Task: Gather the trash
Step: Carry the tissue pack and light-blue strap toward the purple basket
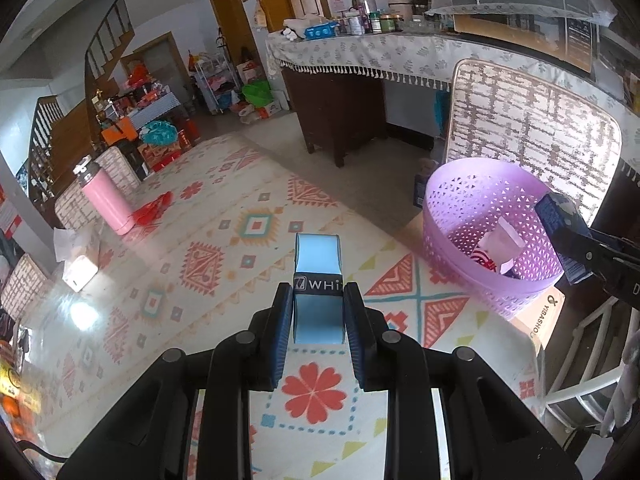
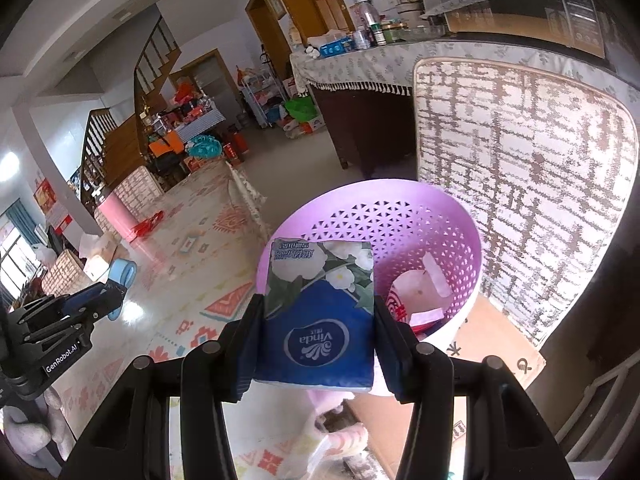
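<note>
My left gripper (image 1: 319,304) is shut on a light blue roll with a black band (image 1: 319,276), held over the patterned tablecloth (image 1: 224,248). To its right stands a purple perforated basket (image 1: 448,200) with a red and white wrapper (image 1: 496,250) inside. My right gripper (image 2: 318,316) is shut on a blue tissue pack with white flowers (image 2: 320,312), held at the near rim of the purple basket (image 2: 460,232), which holds a red and white wrapper (image 2: 420,292). The right gripper with the tissue pack (image 1: 560,224) shows at the basket's right rim. The left gripper (image 2: 116,284) with the blue roll (image 2: 122,272) appears at the left.
A pink flask (image 1: 106,200), a red wrapper (image 1: 154,208) and a white tissue box (image 1: 78,256) sit at the table's far left. The basket rests on a cardboard box (image 2: 496,344). A patterned chair back (image 1: 532,124) rises behind the basket; a cluttered counter (image 1: 360,48) lies beyond.
</note>
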Demonstrator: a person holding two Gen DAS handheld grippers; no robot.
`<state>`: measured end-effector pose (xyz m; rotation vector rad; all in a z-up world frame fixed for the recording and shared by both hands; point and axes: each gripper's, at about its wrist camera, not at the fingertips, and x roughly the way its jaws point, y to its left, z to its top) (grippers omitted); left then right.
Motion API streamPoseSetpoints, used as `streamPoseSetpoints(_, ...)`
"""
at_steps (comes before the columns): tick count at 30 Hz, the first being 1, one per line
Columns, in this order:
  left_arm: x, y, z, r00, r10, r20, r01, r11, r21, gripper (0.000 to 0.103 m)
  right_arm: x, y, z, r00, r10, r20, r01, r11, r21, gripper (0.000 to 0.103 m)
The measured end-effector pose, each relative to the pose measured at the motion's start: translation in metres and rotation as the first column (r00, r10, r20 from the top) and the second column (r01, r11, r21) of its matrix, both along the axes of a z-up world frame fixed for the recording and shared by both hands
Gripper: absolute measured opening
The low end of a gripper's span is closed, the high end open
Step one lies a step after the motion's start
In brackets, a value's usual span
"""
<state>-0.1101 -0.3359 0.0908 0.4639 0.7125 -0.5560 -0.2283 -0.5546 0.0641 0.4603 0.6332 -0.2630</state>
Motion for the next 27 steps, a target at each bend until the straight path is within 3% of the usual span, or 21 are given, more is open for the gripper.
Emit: streamPoseSetpoints(27, 0.011, -0.087, 0.002, 0.992, -0.124, -0.018, 0.124, 0.992, 0.002, 0.025, 0.013, -0.051, -0.006, 0.999, -0.051, -0.014, 0.051, 0.998, 0.026, 0.056)
